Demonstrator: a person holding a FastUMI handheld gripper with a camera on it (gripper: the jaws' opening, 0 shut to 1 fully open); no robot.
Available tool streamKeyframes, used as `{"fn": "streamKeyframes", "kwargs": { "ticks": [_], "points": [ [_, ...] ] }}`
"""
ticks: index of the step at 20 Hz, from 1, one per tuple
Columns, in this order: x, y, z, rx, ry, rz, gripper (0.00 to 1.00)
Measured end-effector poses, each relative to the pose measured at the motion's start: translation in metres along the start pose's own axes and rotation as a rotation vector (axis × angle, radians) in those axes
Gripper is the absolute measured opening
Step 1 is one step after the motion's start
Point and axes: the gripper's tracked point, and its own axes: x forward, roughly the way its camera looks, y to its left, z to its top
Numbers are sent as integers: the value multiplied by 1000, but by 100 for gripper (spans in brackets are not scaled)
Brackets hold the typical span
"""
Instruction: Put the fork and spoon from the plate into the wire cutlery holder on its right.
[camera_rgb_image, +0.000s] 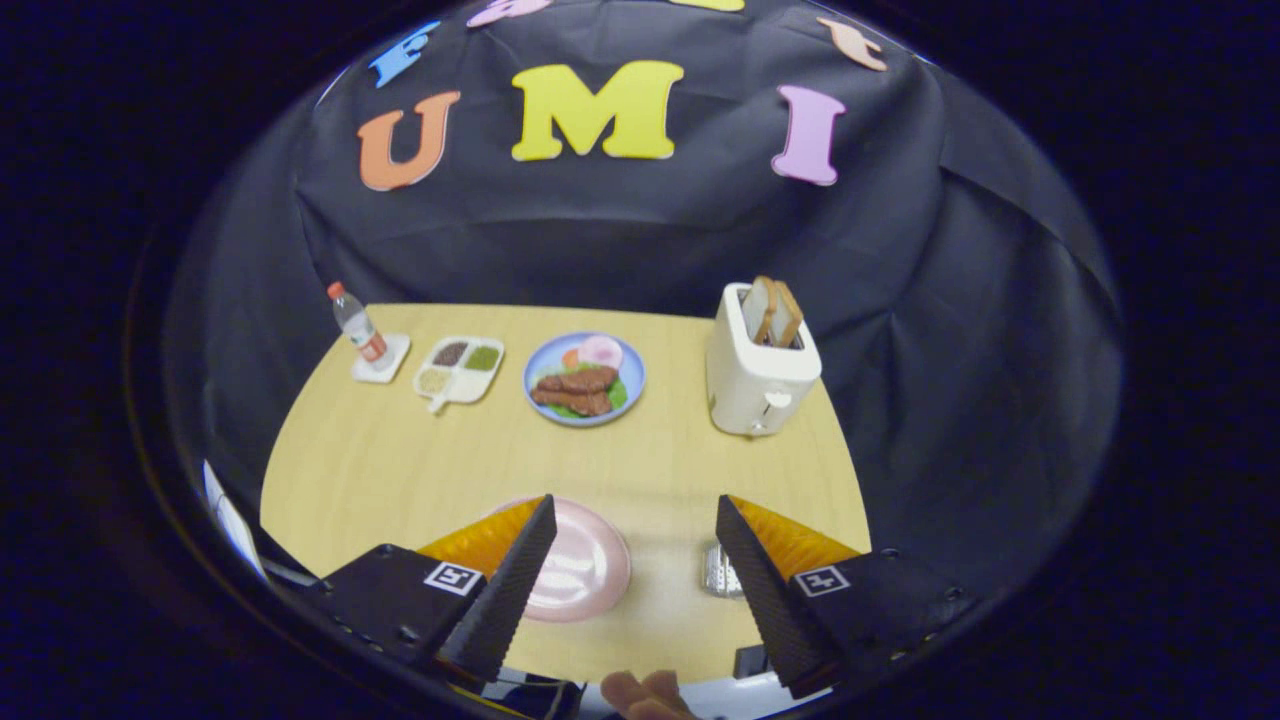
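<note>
- Risk: the pink plate (585, 565) sits partly behind the left finger of the claw (636, 540), so the fork and spoon cannot be made out on it; a descent from here could, I judge, miss a handle or nudge the plate along the worktop (400, 460).
- Risk: the wire cutlery holder (722, 572) is half hidden behind the right finger; a blind approach may knock it over.
- Claw: fingers spread wide, holding nothing, touching nothing, high above the worktop.
- Well beyond the fingers stand a toaster (760, 375) with bread, a blue plate of food (584, 379), a divided tray (459, 368) and a bottle (356, 322).
</note>
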Motion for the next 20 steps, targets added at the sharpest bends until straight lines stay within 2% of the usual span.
{"fn": "streamKeyframes", "kwargs": {
  "ticks": [2, 6, 9, 11, 16, 20],
  "points": [
    [-20, 18, 24, 23, -138, 22, 97],
    [-73, 34, 79, 3, -463, 0, 96],
    [-122, 42, 95, -31, -625, -69, 96],
    [-147, 55, 100, -35, -696, -94, 96],
    [-204, 77, 100, 33, -816, -72, 95],
    [-222, 90, 88, -2, -818, -64, 95]
  ]
}}
